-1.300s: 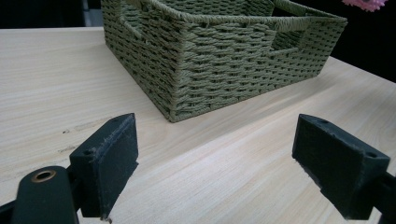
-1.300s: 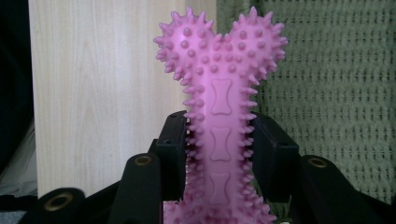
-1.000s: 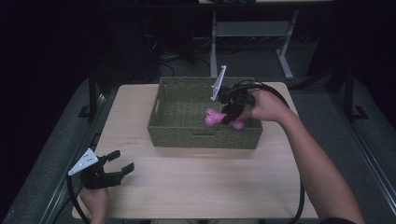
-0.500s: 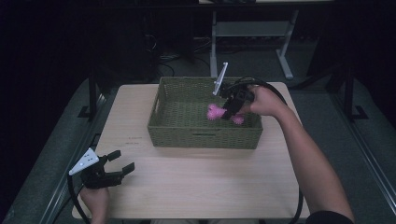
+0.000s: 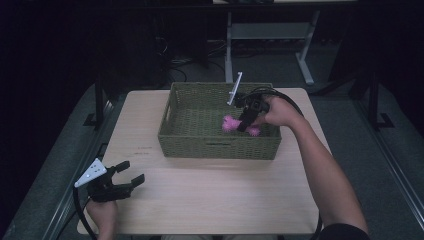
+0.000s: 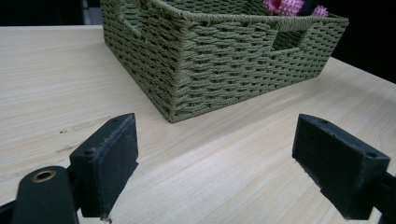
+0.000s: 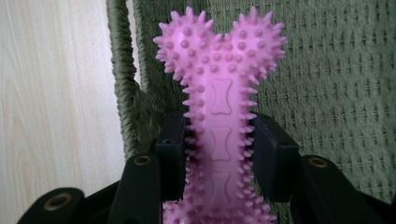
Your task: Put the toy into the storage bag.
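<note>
Two black fingers of my right gripper (image 5: 243, 121) are clamped on the shaft of a pink spiky bone toy (image 7: 219, 107), one on each side, its knobbed end sticking out past them. I hold it inside the green woven basket (image 5: 186, 141), at the right part, over the woven floor and near the wall. My left gripper (image 5: 127, 172) hangs low over the near left corner of the table (image 5: 210, 200), well apart from the basket, its fingers (image 6: 109, 156) spread wide with nothing between them.
</note>
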### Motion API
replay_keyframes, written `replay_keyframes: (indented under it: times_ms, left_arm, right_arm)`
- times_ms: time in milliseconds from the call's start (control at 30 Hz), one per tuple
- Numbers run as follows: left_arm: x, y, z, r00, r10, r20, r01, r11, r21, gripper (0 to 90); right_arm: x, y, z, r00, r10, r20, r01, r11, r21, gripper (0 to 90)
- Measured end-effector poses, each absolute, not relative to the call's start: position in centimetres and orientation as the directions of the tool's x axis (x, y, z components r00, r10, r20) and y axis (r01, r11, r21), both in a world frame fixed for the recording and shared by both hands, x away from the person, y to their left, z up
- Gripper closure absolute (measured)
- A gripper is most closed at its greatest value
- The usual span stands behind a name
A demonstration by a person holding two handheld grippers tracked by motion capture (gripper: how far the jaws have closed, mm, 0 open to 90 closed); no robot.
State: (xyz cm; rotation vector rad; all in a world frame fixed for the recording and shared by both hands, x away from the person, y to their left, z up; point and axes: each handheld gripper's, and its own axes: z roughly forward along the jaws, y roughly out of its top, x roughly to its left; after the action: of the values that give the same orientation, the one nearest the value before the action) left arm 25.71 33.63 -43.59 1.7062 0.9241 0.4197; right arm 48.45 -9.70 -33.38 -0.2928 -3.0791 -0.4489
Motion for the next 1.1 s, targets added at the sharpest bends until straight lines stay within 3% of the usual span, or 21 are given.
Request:
replay_keyframes:
  times_ms: [1100]
  left_arm:
    - [25.7, 33.7, -43.6, 0.63, 0.757, -0.176, 0.37, -0.093, 0.925, 13.9]
  right_arm:
    - [49.1, -8.8, -37.5, -0.975, 0.194, 0.112, 0.218, 0.94, 0.264, 57.8]
